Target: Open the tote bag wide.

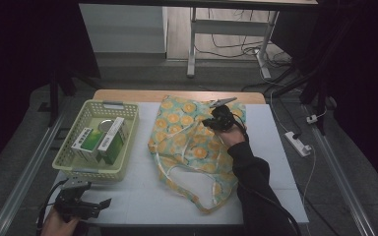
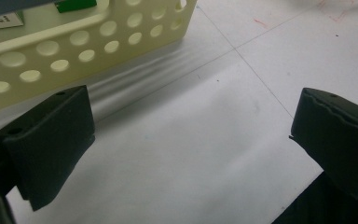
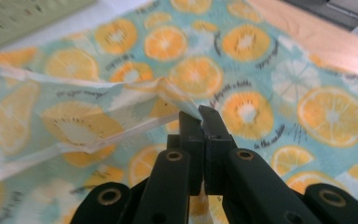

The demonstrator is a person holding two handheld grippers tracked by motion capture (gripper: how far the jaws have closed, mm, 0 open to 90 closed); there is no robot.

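One thin fabric bag (image 1: pixel 192 147), turquoise and printed with orange slices and small script partly readable as "in the…", is spread flat on the white table (image 1: pixel 142 196) beside a pale basket (image 1: pixel 66 160). A fold of it is pinched between the closed jaws of the right gripper (image 3: pixel 200 112). The left gripper (image 2: pixel 191 144) is held wide open and empty over the table's near edge.

I see basket (image 1: pixel 73 167) left-centre on counter (image 1: pixel 142 196) | boxes (image 1: pixel 98 140) inside it | bag (image 1: pixel 192 147) mid-frame, right of basket | my left gripper (image 1: pixel 103 202) lower left, before basket | my right gripper (image 1: pixel 211 123) on bag's upper part
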